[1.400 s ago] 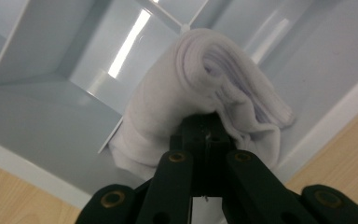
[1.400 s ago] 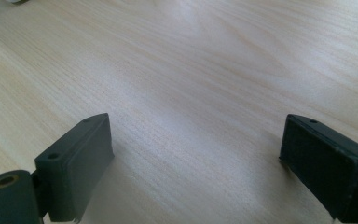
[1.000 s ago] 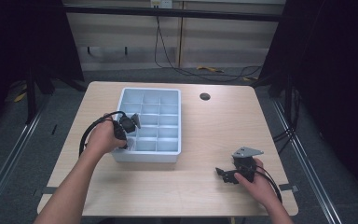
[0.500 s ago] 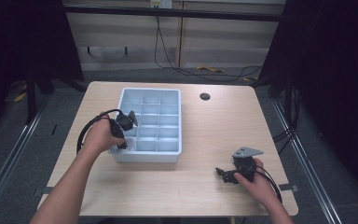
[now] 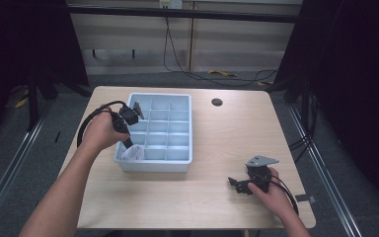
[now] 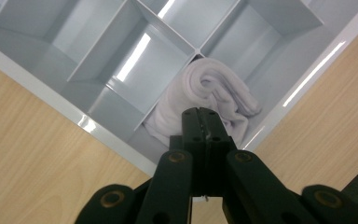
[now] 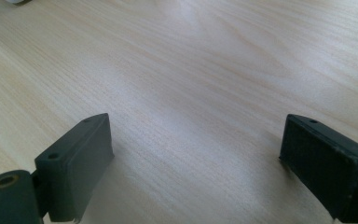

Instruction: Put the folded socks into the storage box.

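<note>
Nearest the person, the right gripper (image 5: pixel 241 185) lies low on the wooden table (image 5: pixel 217 143) by its near right corner, gripped by the right hand (image 5: pixel 272 191), with the grey three-cornered plate (image 5: pixel 260 161) on top of it. In the right gripper view its two black jaws stand wide apart, with bare wood grain between them and nothing held. Farther off, to the left of that gripper, sits the pale blue compartment tray (image 5: pixel 187 129), its near wall facing the person. The left hand (image 5: pixel 101 132) holds the left gripper (image 5: pixel 131 144) over the tray's near left corner, jaws pointing down, its black cable (image 5: pixel 90 119) looping out behind the hand. In the left gripper view the left gripper (image 6: pixel 204 125) has its jaws pressed flat together with nothing caught between them. Just below and beyond the tips lies the rolled white cloth (image 6: pixel 209 100), tucked into the tray's corner compartment (image 6: pixel 270 77) and apart from the jaws. In the high view the same cloth (image 5: pixel 132 153) shows as a pale bundle in the near left cell. Beyond the tray, near the table's far edge, is a small dark round hole (image 5: pixel 216 102).
</note>
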Available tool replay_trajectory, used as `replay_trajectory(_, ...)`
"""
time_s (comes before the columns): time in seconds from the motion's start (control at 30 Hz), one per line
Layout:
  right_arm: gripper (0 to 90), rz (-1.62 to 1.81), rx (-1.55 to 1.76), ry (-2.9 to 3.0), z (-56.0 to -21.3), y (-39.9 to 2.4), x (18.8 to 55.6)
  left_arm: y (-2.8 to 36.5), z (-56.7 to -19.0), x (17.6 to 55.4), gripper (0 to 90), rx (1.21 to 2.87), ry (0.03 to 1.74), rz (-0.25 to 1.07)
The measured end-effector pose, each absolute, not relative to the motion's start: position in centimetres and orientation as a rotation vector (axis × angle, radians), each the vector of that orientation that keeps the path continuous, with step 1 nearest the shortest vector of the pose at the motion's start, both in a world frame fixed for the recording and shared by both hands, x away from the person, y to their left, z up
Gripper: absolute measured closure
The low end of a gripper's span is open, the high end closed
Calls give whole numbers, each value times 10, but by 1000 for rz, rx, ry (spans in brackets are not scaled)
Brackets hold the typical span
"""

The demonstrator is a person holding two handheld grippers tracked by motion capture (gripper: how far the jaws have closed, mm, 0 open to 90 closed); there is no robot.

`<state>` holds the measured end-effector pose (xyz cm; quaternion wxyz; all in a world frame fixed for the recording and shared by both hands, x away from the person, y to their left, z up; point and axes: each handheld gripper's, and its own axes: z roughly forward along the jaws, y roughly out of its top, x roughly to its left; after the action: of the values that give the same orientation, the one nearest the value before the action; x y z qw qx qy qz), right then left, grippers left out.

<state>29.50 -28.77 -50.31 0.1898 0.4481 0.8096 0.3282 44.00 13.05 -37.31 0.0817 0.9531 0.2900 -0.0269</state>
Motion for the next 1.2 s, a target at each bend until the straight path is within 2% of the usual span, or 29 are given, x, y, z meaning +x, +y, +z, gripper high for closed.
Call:
replay_trajectory(0.4, 82, 923, 1256, 2275, -503, -288, 295, 107, -379, 445, 900, 2888, 820, -69)
replay_trajectory(0.8, 82, 923, 1257, 2278, -503, -288, 295, 101, -407, 443, 900, 2911, 809, -137)
replay_trajectory(1.2, 83, 924, 1252, 2280, -503, -288, 295, 106, -413, 441, 900, 2915, 854, -148)
